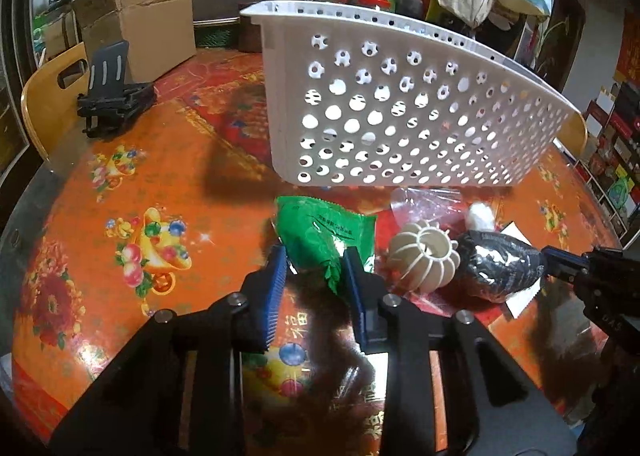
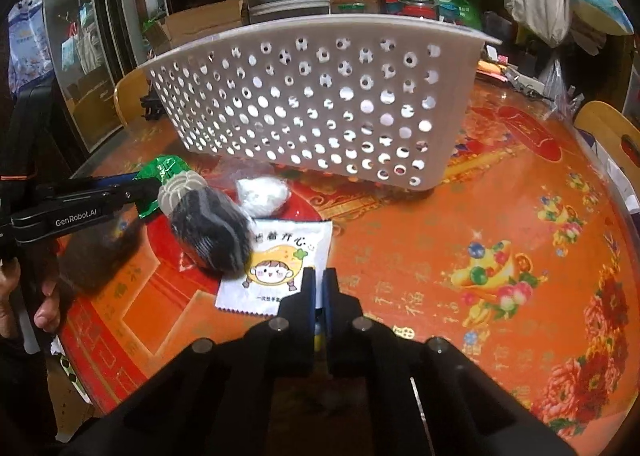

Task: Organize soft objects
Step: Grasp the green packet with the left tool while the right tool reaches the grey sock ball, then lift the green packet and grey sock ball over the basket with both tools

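A green foil packet (image 1: 324, 230) lies on the table with its near corner between the fingers of my left gripper (image 1: 314, 270), which is open around it. Beside it are a cream ribbed ball (image 1: 426, 258), a black-and-grey bundle (image 1: 500, 270) and a white soft lump (image 1: 480, 216). In the right wrist view my right gripper (image 2: 319, 288) is shut on the near edge of a white cartoon-printed packet (image 2: 280, 264). The bundle (image 2: 212, 234) rests on that packet's far corner. The white perforated basket (image 1: 400, 108) stands behind the objects; it also shows in the right wrist view (image 2: 312, 104).
The round table has an orange floral cloth (image 1: 140, 216). A black folding stand (image 1: 114, 96) and a cardboard box (image 1: 140, 24) are at the far left. Wooden chair backs (image 2: 612, 136) ring the table. Clear plastic wrap (image 1: 428, 204) lies by the basket.
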Demonstrator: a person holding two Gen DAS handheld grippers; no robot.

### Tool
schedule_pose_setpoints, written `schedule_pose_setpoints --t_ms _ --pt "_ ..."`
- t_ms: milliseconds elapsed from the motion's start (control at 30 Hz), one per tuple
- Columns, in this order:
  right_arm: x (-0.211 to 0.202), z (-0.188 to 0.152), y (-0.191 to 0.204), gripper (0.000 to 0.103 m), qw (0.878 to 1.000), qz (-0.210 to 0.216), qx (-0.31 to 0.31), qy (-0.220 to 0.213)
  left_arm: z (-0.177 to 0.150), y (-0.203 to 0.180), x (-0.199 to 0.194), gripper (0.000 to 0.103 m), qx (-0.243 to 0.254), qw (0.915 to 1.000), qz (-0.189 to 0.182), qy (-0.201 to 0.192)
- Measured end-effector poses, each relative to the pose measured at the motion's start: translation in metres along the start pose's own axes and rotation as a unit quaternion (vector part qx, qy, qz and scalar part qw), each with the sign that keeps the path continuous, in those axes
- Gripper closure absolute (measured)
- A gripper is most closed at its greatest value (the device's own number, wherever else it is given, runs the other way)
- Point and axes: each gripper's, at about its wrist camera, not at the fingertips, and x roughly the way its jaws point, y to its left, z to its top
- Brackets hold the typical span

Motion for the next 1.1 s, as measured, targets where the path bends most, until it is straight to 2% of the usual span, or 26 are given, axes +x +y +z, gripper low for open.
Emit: schedule_pose_setpoints --t_ms 367,567,633,700,733,833,900,1100 --pt "-0.018 -0.003 -0.014 0.102 0.999 0.016 0.030 -0.036 0.001 0.007 -0.007 0.077 -0.008 0.9998 -0.005 -0.019" --pt "-0.017 -0.003 -0.012 0.101 0.999 0.019 0.037 -0.017 0.001 0.007 -0.006 0.077 -0.010 0.9998 -0.007 -0.018" --pt "-0.016 -0.003 -0.007 0.087 0.999 0.024 0.041 -0.016 0.001 0.007 -0.007 0.077 -0.010 0.9997 -0.007 -0.019" --pt "-0.015 -0.001 0.000 0.047 0.999 0.009 0.036 -0.015 0.001 0.008 -0.006 0.077 -0.013 0.9997 -0.009 -0.017" --pt "-0.016 -0.001 0.002 0.042 0.999 0.006 0.034 -0.020 0.001 0.009 -0.006 0.077 -0.014 0.9997 -0.010 -0.017" --pt "-0.024 0.003 0.009 0.041 0.999 0.017 0.030 -0.039 0.001 0.011 -0.006 0.077 -0.016 0.9997 -0.012 -0.016" --pt "-0.028 0.007 0.019 0.033 0.998 0.028 0.013 -0.047 0.001 0.010 -0.005 0.077 -0.014 0.9997 -0.013 -0.016" --pt "-0.002 0.019 0.048 0.033 0.998 0.040 -0.033 -0.024 0.002 0.011 -0.004 0.077 -0.013 0.9997 -0.015 -0.014"
